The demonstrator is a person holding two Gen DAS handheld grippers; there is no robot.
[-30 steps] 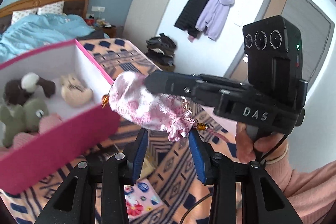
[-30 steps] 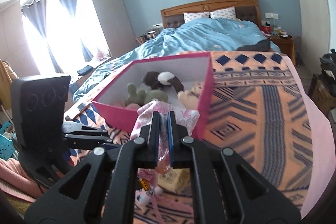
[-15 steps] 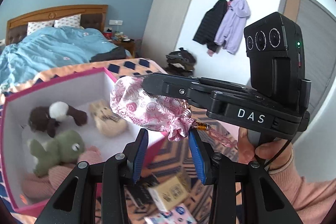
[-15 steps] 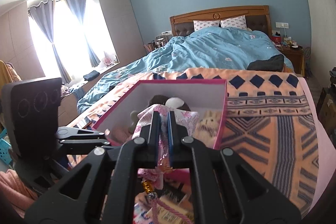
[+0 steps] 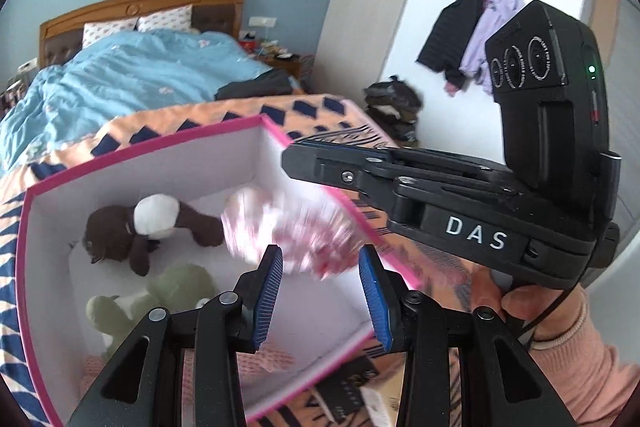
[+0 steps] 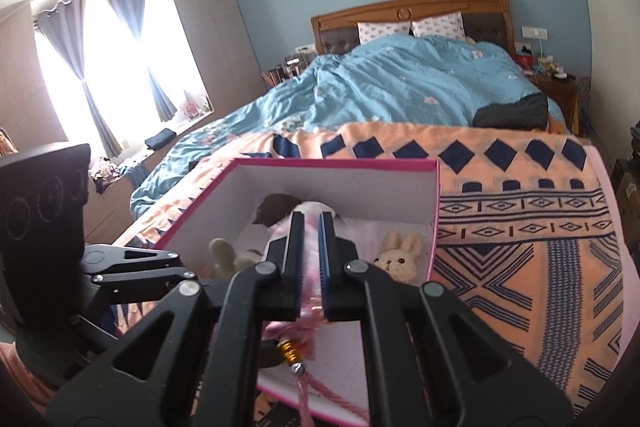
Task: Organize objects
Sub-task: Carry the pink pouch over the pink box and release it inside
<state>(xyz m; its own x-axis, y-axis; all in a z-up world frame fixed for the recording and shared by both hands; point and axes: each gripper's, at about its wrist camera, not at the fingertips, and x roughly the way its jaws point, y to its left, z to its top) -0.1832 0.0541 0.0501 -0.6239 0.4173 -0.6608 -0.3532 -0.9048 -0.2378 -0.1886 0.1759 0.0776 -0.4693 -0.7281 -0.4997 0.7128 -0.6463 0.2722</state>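
A pink floral drawstring pouch [image 5: 288,231] shows blurred in mid-air inside the pink box [image 5: 24,267], below the right gripper's tip [image 5: 292,157]. In the right wrist view my right gripper [image 6: 311,223] has its jaws slightly parted, with pink fabric [image 6: 310,307] and a gold bead on a tassel cord [image 6: 291,355] between and under them. My left gripper [image 5: 320,267] is open and empty, just in front of the pouch. The box holds a brown and white plush [image 5: 140,223], a green plush [image 5: 160,295] and a cream bunny [image 6: 400,255].
The box [image 6: 436,195] stands on an orange and navy patterned blanket [image 6: 520,219] at the foot of a bed with a blue duvet [image 6: 400,83]. Small boxes [image 5: 360,399] lie on the blanket by the box's near side. Coats hang on the wall [image 5: 472,35].
The right gripper carried the pouch from outside the box's wall to over its inside. Its jaws have parted slightly and the pouch now sits lower, blurred, below the tip.
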